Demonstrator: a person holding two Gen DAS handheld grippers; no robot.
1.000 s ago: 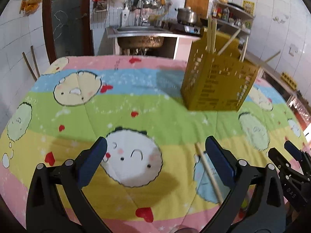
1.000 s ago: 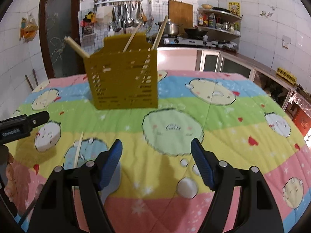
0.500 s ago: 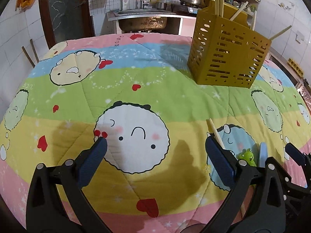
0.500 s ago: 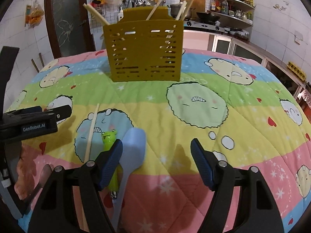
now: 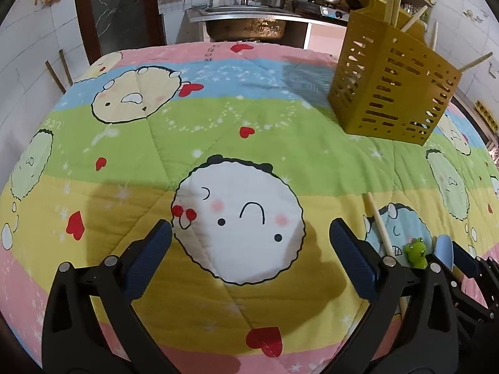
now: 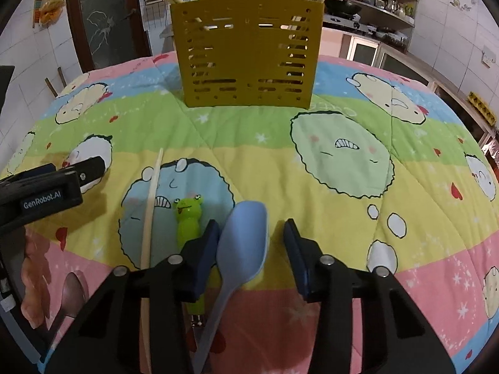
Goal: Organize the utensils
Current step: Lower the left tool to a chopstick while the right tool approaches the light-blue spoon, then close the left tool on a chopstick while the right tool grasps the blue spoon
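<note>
The right gripper [image 6: 249,246] has just been closing and now stands part open, the blue spoon [image 6: 244,243] between its jaws, its bowl against the left pad with a gap at the right; nothing is gripped yet. To do this well, centre on the spoon's neck and keep clear of the frog-handled utensil [image 6: 188,218] and the single chopstick [image 6: 152,205] just beside it. The left gripper [image 5: 249,265] hangs wide open and empty over the quilt [image 5: 193,118]. Farther off, the yellow holder [image 6: 248,56] stands upright with 4 or so chopsticks already in it.
</note>
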